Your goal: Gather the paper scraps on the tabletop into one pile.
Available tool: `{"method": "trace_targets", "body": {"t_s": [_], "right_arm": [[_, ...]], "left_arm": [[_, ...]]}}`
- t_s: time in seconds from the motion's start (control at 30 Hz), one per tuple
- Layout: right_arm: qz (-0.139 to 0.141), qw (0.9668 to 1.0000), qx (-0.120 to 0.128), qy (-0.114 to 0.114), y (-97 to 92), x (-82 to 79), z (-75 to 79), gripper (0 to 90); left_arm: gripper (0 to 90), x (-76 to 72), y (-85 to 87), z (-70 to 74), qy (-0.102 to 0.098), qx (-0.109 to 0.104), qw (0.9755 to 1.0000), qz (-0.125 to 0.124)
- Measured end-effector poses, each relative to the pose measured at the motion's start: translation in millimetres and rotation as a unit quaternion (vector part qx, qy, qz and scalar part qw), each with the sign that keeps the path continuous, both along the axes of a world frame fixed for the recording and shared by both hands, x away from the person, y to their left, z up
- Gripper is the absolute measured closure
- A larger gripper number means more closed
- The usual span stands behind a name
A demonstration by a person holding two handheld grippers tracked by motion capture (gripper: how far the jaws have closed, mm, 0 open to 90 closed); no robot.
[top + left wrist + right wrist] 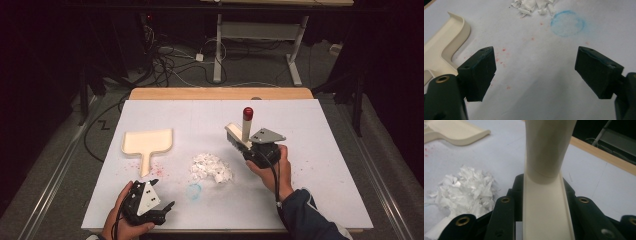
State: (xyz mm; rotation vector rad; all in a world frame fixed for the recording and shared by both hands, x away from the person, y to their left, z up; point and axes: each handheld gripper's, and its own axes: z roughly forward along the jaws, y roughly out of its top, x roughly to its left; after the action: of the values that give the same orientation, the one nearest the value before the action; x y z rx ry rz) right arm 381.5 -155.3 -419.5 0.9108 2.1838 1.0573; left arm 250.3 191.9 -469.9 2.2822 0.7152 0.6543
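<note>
Dustpan (148,142), cream, is lying flat at the left of the white worktop (320,150), handle pointing toward the person; red specks are scattered around the handle. In the left gripper view its handle (442,47) is seen just beside the left jaw, not touched.

Left tongs (167,207) are being held low near the front edge, jaws standing wide apart, nothing between them (535,72). A faint blue ring (194,191) is marked on the worktop just ahead of them.

Paper scraps (211,167), white and shredded, are lying heaped at mid-worktop, between dustpan and brush, apart from both.

Right tongs (248,145) are being held to the right of the heap, jaws closed on the cream brush (239,136); its block is clamped between the jaws (546,212), red-tipped handle (247,114) rising upright, brush lifted clear of the worktop.
</note>
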Motion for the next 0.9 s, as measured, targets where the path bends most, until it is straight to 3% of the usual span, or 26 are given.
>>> {"method": "trace_targets", "body": {"t_s": [0.17, 0.37, 0.53, 0.67, 0.77, 0.9], "right_arm": [[0.036, 0.9985, -0.040, 0.013, 0.7, -12.8, 0.0, 67.6], [0.059, 0.9969, -0.012, 0.050, -44.5, -37.5, 22.9, 67.6], [0.090, 0.9921, -0.006, 0.087, -67.7, -59.8, 18.1, 67.6], [0.105, 0.9893, -0.022, 0.099, -60.5, -60.7, 2.6, 67.6], [0.122, 0.9865, -0.014, 0.108, -49.8, -58.8, -3.6, 67.6], [0.141, 0.9848, -0.021, 0.099, -26.1, -57.3, -5.5, 67.6]], "left_arm": [[16.3, -2.0, -0.7, -0.9, -0.001, -0.002, 1.0000, -0.006], [16.3, -3.8, 1.3, -0.6, -0.003, 0.002, 0.9999, -0.011], [16.3, -4.5, -1.2, 0.4, -0.003, 0.006, 0.9999, -0.011], [16.3, -4.7, -4.9, 1.4, -0.006, 0.010, 0.9998, -0.014], [16.3, -3.1, -5.4, 0.3, -0.003, 0.010, 0.9998, -0.014], [16.3, -1.2, -3.8, -1.0, 0.000, 0.007, 0.9999, -0.014]]}}
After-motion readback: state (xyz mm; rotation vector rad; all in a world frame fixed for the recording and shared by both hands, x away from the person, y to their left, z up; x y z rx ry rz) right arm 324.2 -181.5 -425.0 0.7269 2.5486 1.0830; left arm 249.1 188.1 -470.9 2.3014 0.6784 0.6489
